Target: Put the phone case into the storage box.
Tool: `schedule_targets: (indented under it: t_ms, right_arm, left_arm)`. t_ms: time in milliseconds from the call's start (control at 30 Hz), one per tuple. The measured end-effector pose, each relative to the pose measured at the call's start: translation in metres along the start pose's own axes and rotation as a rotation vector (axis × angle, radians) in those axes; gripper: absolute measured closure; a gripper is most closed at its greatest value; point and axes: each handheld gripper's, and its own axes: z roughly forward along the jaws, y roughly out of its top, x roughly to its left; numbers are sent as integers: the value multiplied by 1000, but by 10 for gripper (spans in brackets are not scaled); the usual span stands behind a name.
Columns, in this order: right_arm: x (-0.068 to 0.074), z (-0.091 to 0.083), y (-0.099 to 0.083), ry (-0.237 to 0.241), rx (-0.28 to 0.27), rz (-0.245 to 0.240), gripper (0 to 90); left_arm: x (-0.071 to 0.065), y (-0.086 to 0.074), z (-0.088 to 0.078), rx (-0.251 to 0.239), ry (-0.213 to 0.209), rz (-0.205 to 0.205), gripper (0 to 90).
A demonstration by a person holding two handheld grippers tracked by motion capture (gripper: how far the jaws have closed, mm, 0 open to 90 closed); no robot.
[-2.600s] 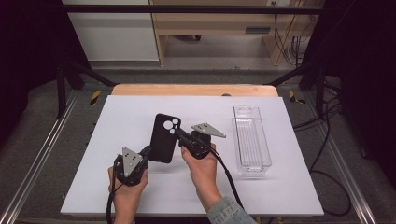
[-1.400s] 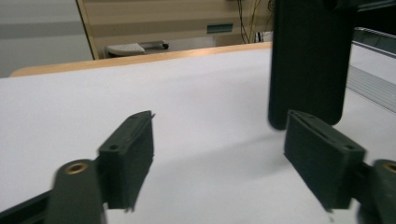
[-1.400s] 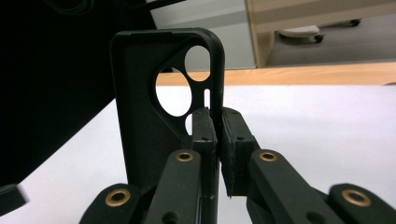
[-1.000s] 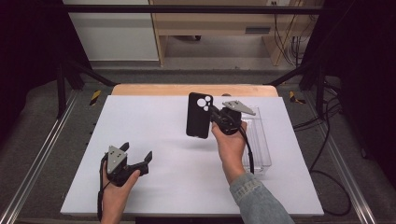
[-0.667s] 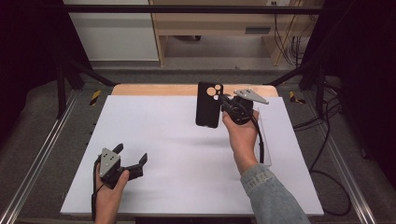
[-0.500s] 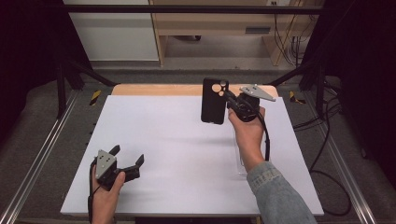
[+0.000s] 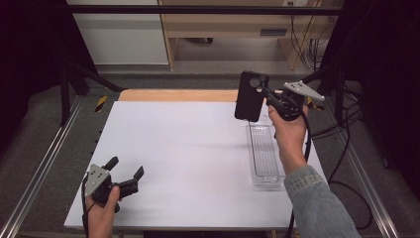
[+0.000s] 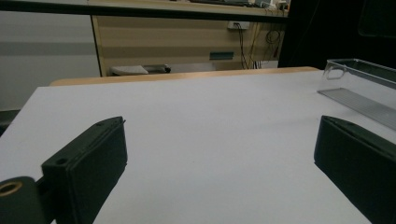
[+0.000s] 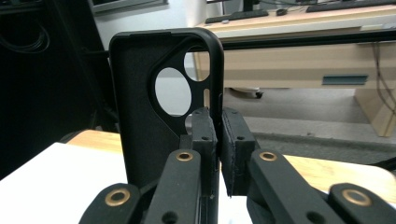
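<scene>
A black phone case [image 7: 250, 95] [image 9: 154, 121] with round camera cut-outs hangs upright in the air above the table's far right, just beyond the clear tray's far end. My right gripper [image 7: 269, 99] [image 9: 217, 140] is shut on the case's side wall, one jaw inside the shell and one outside. Near the table's front left corner my left gripper [image 7: 126, 172] stands open, low over the white tabletop [image 7: 188, 148], with nothing between its jaws. Its two black pads [image 8: 88, 168] frame bare white surface.
A clear, long plastic tray [image 7: 265, 156] [image 8: 364, 88] lies on the right side of the table, under and in front of the held case. A wooden strip [image 7: 178, 95] edges the table's far side. Metal rails [image 7: 39, 168] run along both sides, and cables [image 7: 341, 129] hang at the right.
My right gripper has carried the phone case up and to the far right, from mid-table to above the tray's far end. My left gripper has drifted left and toward the front edge, still open.
</scene>
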Motion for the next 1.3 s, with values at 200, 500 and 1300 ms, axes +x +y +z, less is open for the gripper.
schedule_targets:
  t_ms: [200,500,1300]
  right_arm:
    - [-25,-5,-1,-46,-8,10,851]
    - [-46,-8,-13,-84,6,27,851]
    - [-51,9,-31,-108,70,-5,850]
  left_arm:
    - [10,-1,-2,-12,23,-26,26]
    - [12,0,-1,-30,-5,-19,17]
    - [12,-1,1,-31,-61,-16,17]
